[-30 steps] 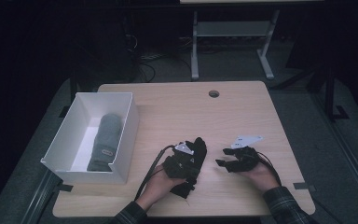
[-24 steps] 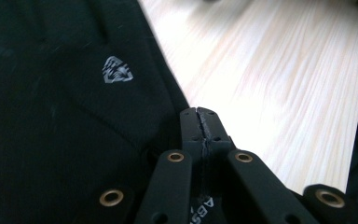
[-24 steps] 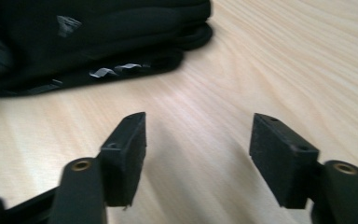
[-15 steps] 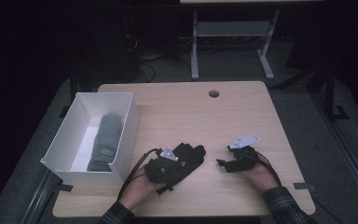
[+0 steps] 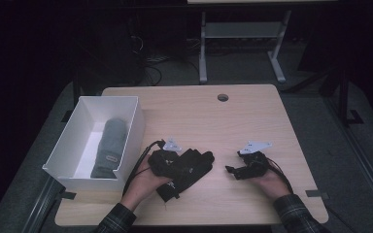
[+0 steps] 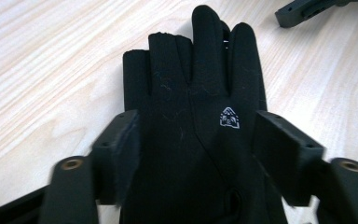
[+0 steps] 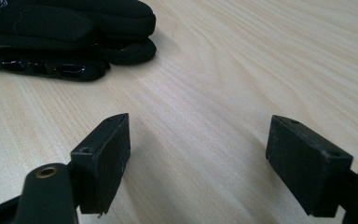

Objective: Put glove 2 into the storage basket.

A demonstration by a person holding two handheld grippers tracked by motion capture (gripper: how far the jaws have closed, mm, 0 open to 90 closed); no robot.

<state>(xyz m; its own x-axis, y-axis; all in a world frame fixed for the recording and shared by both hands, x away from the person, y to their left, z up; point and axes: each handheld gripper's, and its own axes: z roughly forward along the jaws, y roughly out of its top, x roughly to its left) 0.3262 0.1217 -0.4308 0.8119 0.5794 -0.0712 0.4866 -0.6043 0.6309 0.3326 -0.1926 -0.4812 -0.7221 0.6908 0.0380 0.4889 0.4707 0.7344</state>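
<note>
A pair of black gloves (image 5: pixel 192 169) lies stacked on the wooden table (image 5: pixel 252 121); the top one bears a small white logo (image 6: pixel 230 116). My left gripper (image 5: pixel 177 166) points along the gloves. Its jaws have just been opening and now stand apart on either side of the top glove (image 6: pixel 191 107), no pad pressing on it. My right gripper (image 5: pixel 230 171) rests low over bare wood to the right of the gloves. Its jaws have also just opened wider, with nothing between them (image 7: pixel 198 161). The gloves' fingertips (image 7: pixel 65 32) lie ahead of it.
A white box (image 5: pixel 132 127) stands at the table's left edge with a grey rolled cloth item (image 5: pixel 109 145) inside. A round cable hole (image 5: pixel 222 97) sits near the far edge. The right gripper's tip (image 6: pixel 307 9) shows beyond the gloves.
My left hand has moved left, toward the box, with the gloves. Its jaws went from shut to wide apart. The right gripper's jaws spread a little; that hand stayed in place.
</note>
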